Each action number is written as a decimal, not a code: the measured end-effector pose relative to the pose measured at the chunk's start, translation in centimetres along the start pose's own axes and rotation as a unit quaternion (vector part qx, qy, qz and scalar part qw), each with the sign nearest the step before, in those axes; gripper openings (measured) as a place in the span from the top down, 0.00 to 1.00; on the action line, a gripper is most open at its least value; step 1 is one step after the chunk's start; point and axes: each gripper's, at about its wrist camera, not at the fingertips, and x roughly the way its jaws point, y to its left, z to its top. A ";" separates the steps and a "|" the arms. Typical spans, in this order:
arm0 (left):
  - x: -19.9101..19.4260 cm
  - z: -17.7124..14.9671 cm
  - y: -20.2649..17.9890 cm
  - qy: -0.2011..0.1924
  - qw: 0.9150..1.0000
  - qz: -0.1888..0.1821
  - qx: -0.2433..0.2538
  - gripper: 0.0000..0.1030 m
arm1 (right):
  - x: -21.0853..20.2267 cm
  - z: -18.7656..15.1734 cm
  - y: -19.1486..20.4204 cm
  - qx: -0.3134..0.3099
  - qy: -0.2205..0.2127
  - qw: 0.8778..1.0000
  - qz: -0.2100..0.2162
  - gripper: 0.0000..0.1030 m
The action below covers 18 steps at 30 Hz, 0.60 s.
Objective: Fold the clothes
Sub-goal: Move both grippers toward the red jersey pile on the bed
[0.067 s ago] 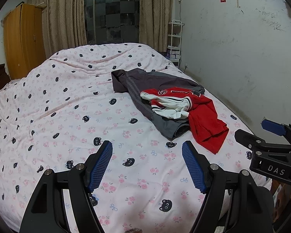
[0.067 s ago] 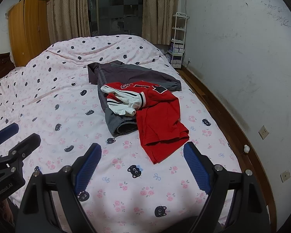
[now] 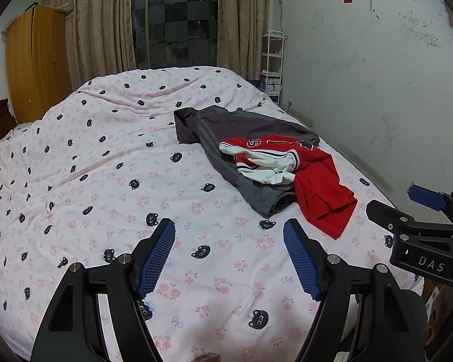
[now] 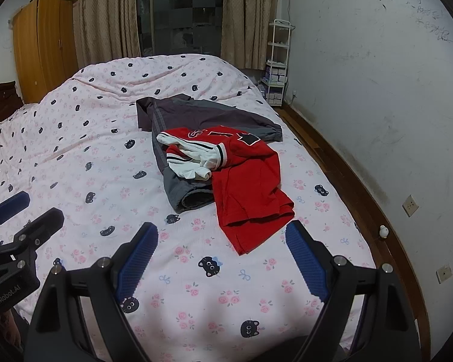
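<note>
Crumpled red-and-white jersey point(image 4: 244, 178) atop dark grey trousers point(image 4: 196, 120), unmoved since a moment ago, on right side of pink cat-print bedspread point(image 4: 90, 150). Left gripper point(image 3: 229, 253) and right gripper point(image 4: 222, 252) spread wide, empty, short of clothes as before. Jersey lettering partly folded under, unreadable.

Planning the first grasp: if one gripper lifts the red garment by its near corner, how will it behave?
The red garment would probably go limp and hang: it already lies crumpled in soft folds. It likely weighs little, being thin cloth. Since it drapes over the grey garment, lifting may drag that one along or shift it across the bedspread.
</note>
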 end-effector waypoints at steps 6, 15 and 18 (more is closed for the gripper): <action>0.3 -0.2 0.0 0.002 1.000 0.003 0.002 0.32 | 0.3 -0.2 -0.1 0.001 0.000 1.000 0.000 0.14; 0.7 -0.4 -0.1 0.004 1.000 0.007 0.005 0.32 | 0.6 0.1 -0.1 0.000 0.005 1.000 -0.002 0.14; 0.6 -0.5 -0.1 0.004 1.000 0.007 0.003 0.32 | 0.7 -0.1 -0.1 0.000 0.006 1.000 -0.002 0.14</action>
